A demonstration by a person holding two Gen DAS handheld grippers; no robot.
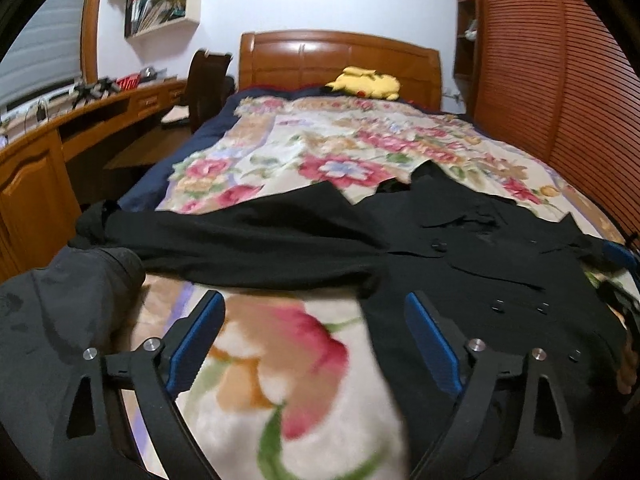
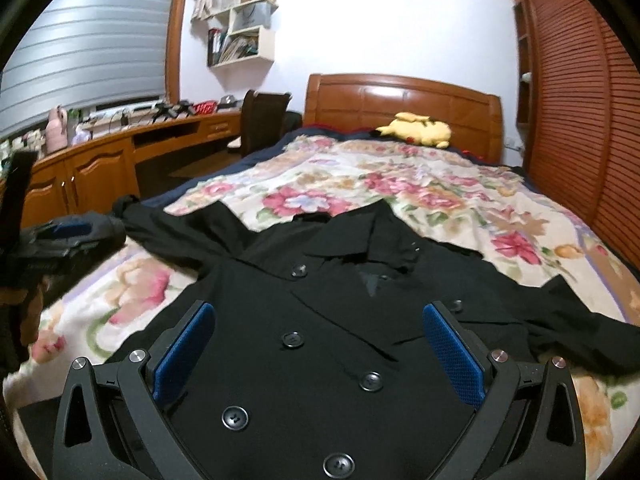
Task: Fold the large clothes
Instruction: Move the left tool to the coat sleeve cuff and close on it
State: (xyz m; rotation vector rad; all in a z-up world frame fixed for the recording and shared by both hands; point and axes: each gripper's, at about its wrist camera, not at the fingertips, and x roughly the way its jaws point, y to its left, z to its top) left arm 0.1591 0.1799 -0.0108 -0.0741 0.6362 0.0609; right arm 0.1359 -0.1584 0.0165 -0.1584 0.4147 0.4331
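A black double-breasted coat (image 2: 320, 320) lies face up and spread on the floral bedspread (image 2: 400, 184), collar toward the headboard. One sleeve (image 1: 240, 236) stretches out to the left, the other (image 2: 580, 320) to the right. My left gripper (image 1: 316, 308) is open and empty, above the bedspread just left of the coat's body (image 1: 480, 264). My right gripper (image 2: 320, 316) is open and empty, over the coat's buttoned front. The left gripper also shows at the left edge of the right wrist view (image 2: 68, 236).
A yellow plush toy (image 2: 420, 130) lies by the wooden headboard (image 2: 400, 100). A wooden desk (image 2: 120, 148) and a dark chair (image 2: 260, 120) stand left of the bed. A slatted wooden wardrobe (image 2: 580, 100) runs along the right. A dark sleeve (image 1: 60, 320) shows at lower left.
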